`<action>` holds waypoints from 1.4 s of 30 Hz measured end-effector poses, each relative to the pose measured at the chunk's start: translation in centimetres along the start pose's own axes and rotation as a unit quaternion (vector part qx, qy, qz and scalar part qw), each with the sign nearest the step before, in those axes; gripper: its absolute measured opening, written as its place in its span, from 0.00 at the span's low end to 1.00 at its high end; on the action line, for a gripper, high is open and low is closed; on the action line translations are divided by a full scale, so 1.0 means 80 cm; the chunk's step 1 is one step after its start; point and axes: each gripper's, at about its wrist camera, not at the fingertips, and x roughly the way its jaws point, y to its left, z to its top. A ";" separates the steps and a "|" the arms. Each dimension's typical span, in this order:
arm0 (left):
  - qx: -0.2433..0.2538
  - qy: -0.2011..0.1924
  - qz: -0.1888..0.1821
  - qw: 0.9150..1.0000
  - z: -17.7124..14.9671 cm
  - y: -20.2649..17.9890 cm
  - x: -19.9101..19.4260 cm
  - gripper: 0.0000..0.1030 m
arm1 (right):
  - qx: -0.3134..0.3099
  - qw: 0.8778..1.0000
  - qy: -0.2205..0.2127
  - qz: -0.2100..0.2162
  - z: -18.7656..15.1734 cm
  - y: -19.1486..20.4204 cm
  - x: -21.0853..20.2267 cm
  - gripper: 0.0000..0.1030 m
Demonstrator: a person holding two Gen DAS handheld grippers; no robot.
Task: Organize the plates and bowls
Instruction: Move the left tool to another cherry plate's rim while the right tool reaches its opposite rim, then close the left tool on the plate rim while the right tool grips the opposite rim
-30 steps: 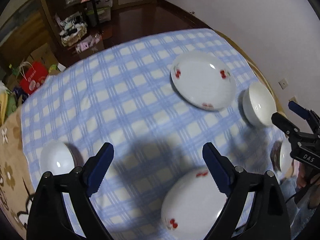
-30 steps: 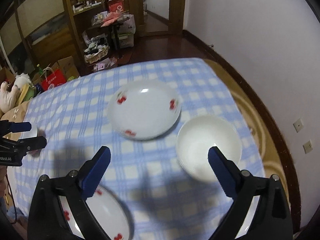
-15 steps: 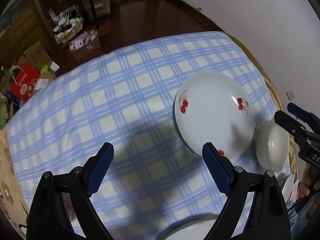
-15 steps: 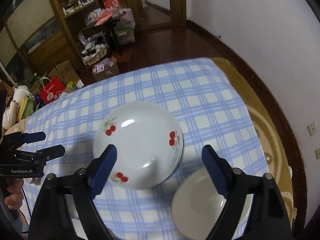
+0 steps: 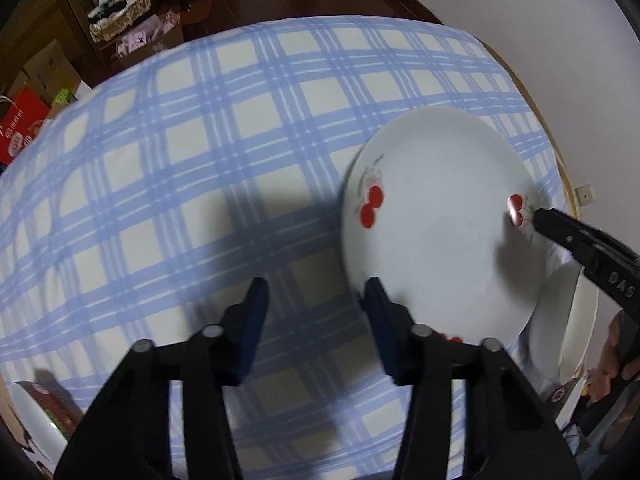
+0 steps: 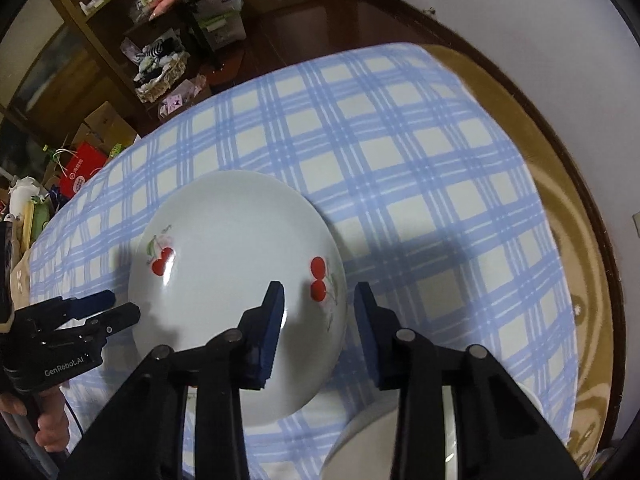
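White with red cherries, the plate [image 5: 436, 232] lies on the checked cloth [image 5: 200, 160] between both tools: the left gripper [image 5: 316, 312] closing at its left rim, the right gripper [image 6: 319, 312] closing astride its right rim, neither yet pinching, so the pickup step next calls for a firm, level squeeze.

Both wrist cameras look steeply down, close over the checked tablecloth [image 5: 224, 168], sharing the cherry plate [image 6: 236, 280] near its right edge.
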 end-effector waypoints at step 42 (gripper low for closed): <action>-0.033 -0.042 -0.023 0.998 -0.026 0.007 -0.064 0.08 | 0.014 0.999 -0.006 0.031 -0.038 0.012 -0.034 0.06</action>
